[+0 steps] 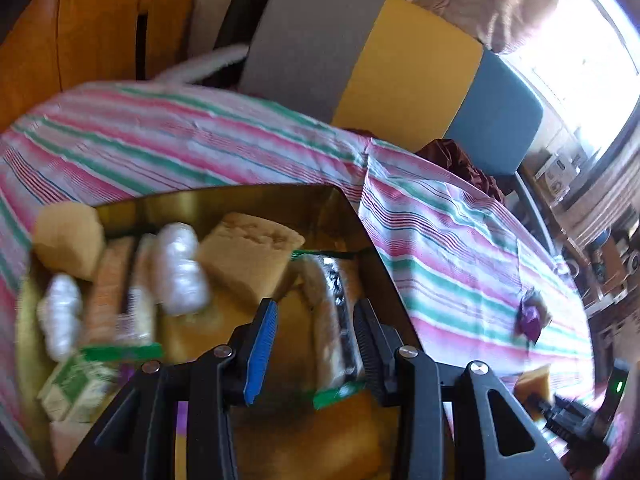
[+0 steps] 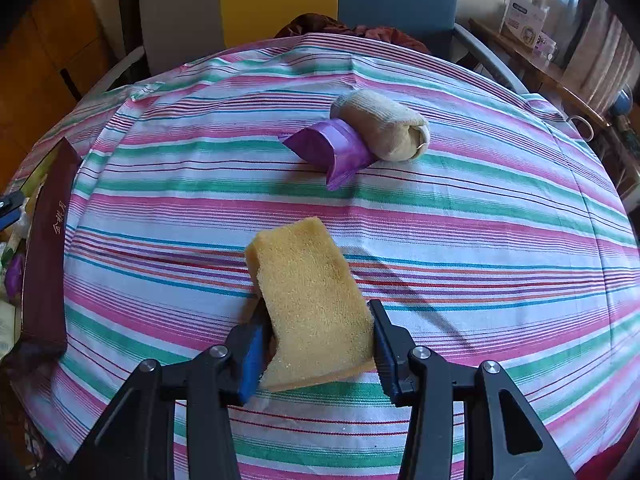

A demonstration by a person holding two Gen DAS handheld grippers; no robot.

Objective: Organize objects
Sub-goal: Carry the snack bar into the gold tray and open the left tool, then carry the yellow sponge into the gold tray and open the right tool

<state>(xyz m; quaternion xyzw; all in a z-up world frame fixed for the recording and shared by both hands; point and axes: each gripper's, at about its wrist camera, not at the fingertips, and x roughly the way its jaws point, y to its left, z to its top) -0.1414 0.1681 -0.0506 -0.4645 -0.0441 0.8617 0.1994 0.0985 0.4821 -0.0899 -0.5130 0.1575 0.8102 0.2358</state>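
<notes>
Left wrist view, far left: a gold-lined box (image 1: 240, 200) on the striped cloth (image 1: 160, 136) of the bench, crowded with blurred things. At the box's upper left corner, a tan sponge (image 1: 68, 240); below it a white wrapped bundle (image 1: 60, 316) and a green-and-white packet (image 1: 76, 388) at lower left. Further right, a second white bundle (image 1: 178, 272), then a larger tan sponge block (image 1: 248, 256) at centre. Lower centre: left tool (image 1: 316, 332), jaws a moderate way apart around a clear-wrapped snack pack (image 1: 332, 320) with green ends; cannot tell whether pads touch it. Far right on the cloth, a purple wrapper (image 1: 530, 316), small and blurred.

Right wrist view, left edge: the dark red outer wall of the box (image 2: 46, 264), with gold characters. Centre and lower centre: a yellow sponge (image 2: 308, 292) pinched at its near end by the right tool (image 2: 316, 344), far end jutting toward mid-frame over the cloth (image 2: 480, 208). Upper centre: a purple packet (image 2: 332, 148) touching a rolled beige sock (image 2: 384, 128) just to its right, both well apart from the held sponge.
</notes>
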